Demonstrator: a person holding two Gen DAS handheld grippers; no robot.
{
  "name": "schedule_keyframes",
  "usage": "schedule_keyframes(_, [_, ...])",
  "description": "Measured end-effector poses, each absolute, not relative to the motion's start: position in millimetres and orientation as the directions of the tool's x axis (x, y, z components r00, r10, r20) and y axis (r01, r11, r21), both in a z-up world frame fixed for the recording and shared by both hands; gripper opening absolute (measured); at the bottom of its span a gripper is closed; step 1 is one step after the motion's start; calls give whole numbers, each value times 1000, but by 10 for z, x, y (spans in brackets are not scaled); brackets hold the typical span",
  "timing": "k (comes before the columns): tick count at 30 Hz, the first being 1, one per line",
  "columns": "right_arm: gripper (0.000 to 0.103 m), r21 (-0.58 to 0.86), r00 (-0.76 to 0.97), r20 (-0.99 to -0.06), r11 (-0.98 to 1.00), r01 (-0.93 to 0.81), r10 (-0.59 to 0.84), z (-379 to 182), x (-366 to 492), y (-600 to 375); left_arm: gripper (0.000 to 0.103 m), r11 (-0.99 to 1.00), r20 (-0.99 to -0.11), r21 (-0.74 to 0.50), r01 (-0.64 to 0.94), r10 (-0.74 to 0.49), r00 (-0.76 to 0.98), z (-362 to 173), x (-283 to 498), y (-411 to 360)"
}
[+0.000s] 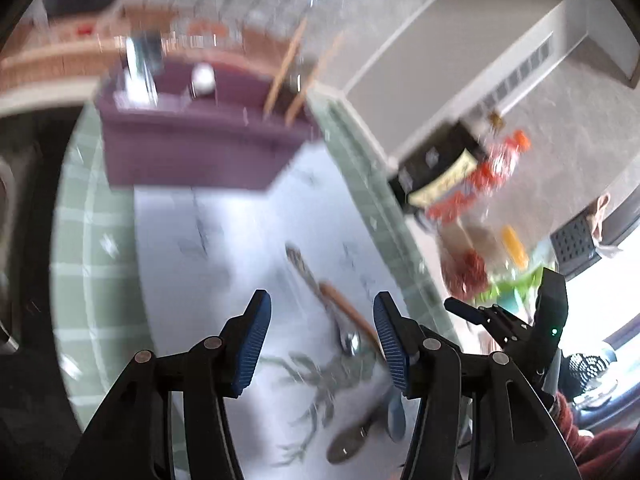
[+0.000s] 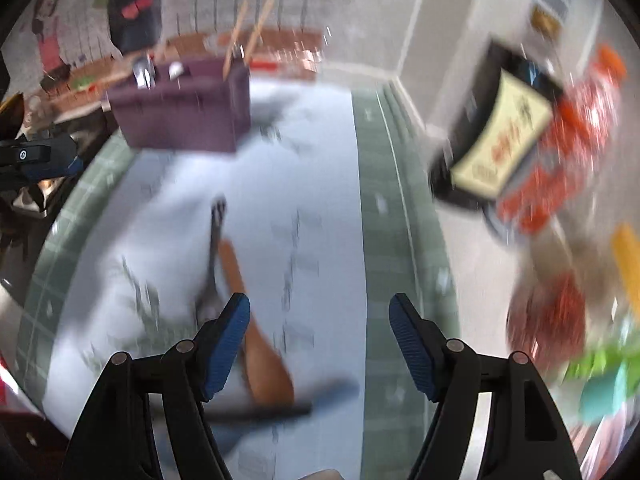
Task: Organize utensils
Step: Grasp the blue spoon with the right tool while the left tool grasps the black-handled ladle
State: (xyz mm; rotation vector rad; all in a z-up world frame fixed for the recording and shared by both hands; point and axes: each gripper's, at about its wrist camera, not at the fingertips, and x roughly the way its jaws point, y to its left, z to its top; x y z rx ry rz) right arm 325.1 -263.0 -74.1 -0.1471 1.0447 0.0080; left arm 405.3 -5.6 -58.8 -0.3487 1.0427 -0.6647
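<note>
A purple organizer box [image 1: 192, 136] stands at the far end of a white cloth; it also shows in the right wrist view [image 2: 184, 112]. Two chopsticks [image 1: 288, 68] and a metal utensil [image 1: 140, 64] stand in it. Loose on the cloth lie a wooden spoon [image 2: 256, 336], a metal fork [image 2: 216, 240], a metal spoon [image 1: 348, 340] and a blue spoon [image 1: 394, 412]. My left gripper [image 1: 322, 344] is open above the loose utensils. My right gripper [image 2: 320, 344] is open, with the wooden spoon by its left finger. Both views are blurred.
A green checked tablecloth [image 2: 396, 184] lies under the white cloth [image 1: 224, 264]. Snack packets and a black box [image 2: 504, 140] crowd the right side. The right gripper shows at the right of the left wrist view [image 1: 520, 316].
</note>
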Motion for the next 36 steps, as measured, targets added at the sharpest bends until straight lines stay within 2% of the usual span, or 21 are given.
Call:
schedule_keyframes(4, [70, -77, 458, -888, 996, -41, -50, -868, 3014, -2744, 52, 784, -752, -512, 351, -607, 256, -825, 3866, -290])
schedule_keyframes(9, [70, -55, 420, -907, 998, -22, -41, -1006, 2899, -2777, 41, 782, -770, -517, 347, -602, 210, -988, 3731, -335])
schedule_keyframes(11, [70, -36, 402, -915, 999, -14, -27, -1067, 2894, -2785, 32, 805, -791, -478, 352, -568, 226, -1013, 3703, -373])
schedule_keyframes(14, [70, 1, 403, -915, 1000, -5, 3, -1074, 2906, -2796, 32, 858, -834, -340, 384, -464, 298, -1001, 3627, -487])
schedule_keyframes(16, [70, 9, 400, -916, 1000, 0, 8, -1079, 2927, -2815, 32, 867, -844, -299, 398, -435, 314, -978, 3587, -534])
schedule_keyframes(23, [68, 140, 384, -917, 989, 51, 110, -1152, 3176, -2833, 32, 877, -853, -230, 422, -390, 346, -920, 3515, -541])
schedule_keyframes(25, [55, 134, 392, -913, 991, 22, 115, -1161, 3271, -2721, 32, 888, -855, -216, 407, -373, 361, -906, 3502, -471])
schedule_keyframes(26, [34, 118, 395, -912, 993, 0, 109, -1167, 3322, -2647, 32, 892, -855, -214, 397, -368, 366, -902, 3501, -429])
schedule_keyframes(27, [22, 101, 393, -914, 995, -17, 100, -1174, 3370, -2587, 32, 898, -855, -214, 384, -362, 370, -896, 3499, -377])
schedule_keyframes(29, [11, 103, 389, -913, 993, -64, 120, -1161, 3481, -2468, 32, 910, -858, -215, 355, -349, 377, -902, 3507, -276])
schedule_keyframes(36, [11, 13, 450, -892, 996, -83, 49, -968, 3670, -2559, 32, 914, -876, -238, 329, -349, 334, -1004, 3561, -154])
